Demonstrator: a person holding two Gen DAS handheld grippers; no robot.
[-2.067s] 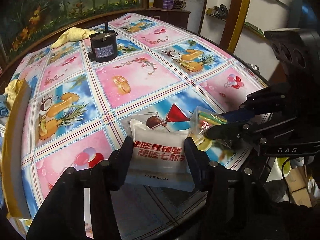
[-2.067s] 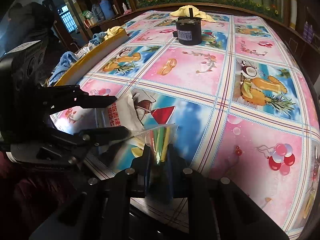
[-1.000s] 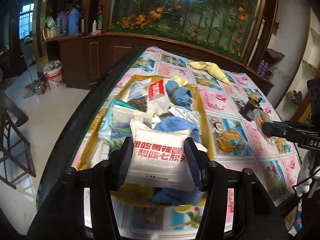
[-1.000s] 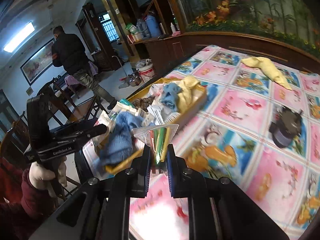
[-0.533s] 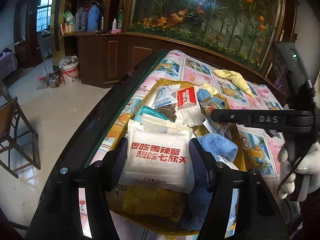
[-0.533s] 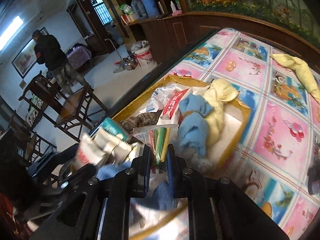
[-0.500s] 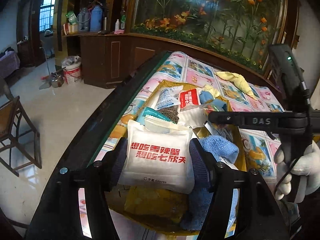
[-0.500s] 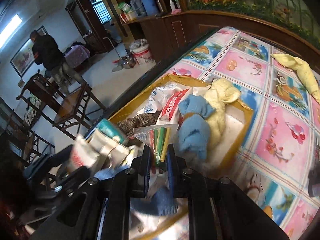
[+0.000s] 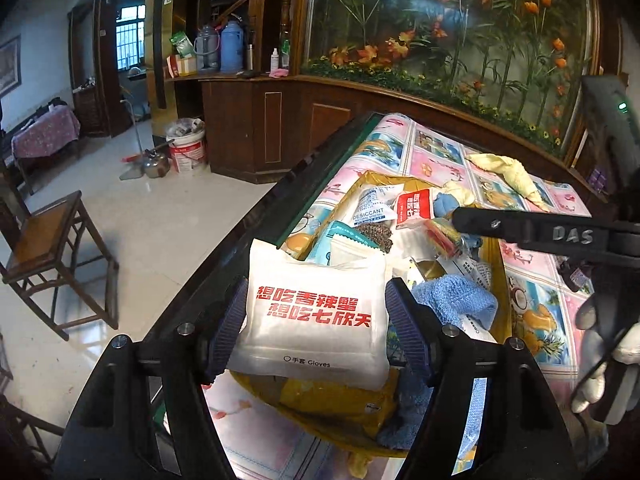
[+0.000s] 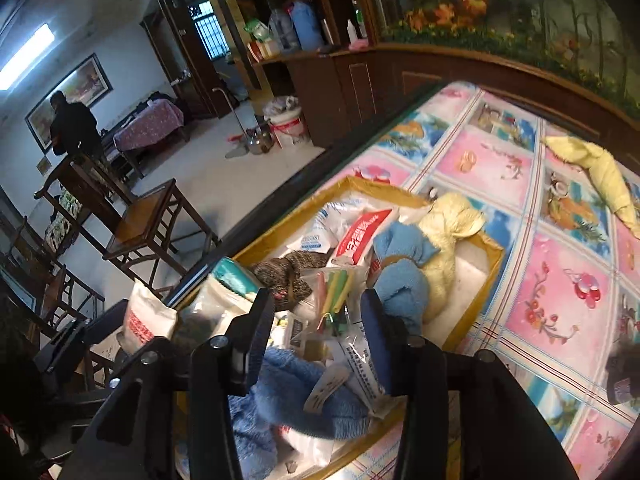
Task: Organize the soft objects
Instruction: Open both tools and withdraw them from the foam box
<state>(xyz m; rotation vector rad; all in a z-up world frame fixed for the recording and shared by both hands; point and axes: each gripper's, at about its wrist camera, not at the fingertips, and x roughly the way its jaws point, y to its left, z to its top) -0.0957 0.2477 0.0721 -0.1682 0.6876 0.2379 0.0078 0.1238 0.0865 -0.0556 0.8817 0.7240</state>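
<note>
The left tongs point(image 9: 316, 320) are clamped on a white packet of gloves point(image 9: 314, 316) printed with red characters, one ribbed pad pressed against each side edge. The packet hangs above the near end of a yellow tray point(image 9: 372, 178) that sits on the bench point(image 9: 536, 288) close to its dark left edge.

The right tongs point(image 10: 320, 320) stand apart, their two fingers spread wide with nothing between the pads. Just beyond them a small clear bag of coloured strips point(image 10: 334, 296), green, yellow and red, lies on the heap inside the tray point(image 10: 494, 256), free of both fingers. In the left wrist view the same bag point(image 9: 440, 234) shows at the tip of the right tongs' dark finger, among the tray's contents.

Around the bag the tray is crowded: a blue towel point(image 10: 296, 396) at the near end, a pale yellow cloth point(image 10: 448, 232) and a light blue cloth point(image 10: 400, 264) toward the far end, a white desiccant sachet point(image 10: 316, 236), a red-and-white packet point(image 10: 360, 234) and a brown knitted piece point(image 10: 286, 268).

The bench wears a cloth of pink and blue squares with fruit pictures. Farther along it, well apart from the tray, lies a yellow rag point(image 10: 600, 172). A wooden chair point(image 9: 52, 240) stands on the tiled floor to the left of the bench.
</note>
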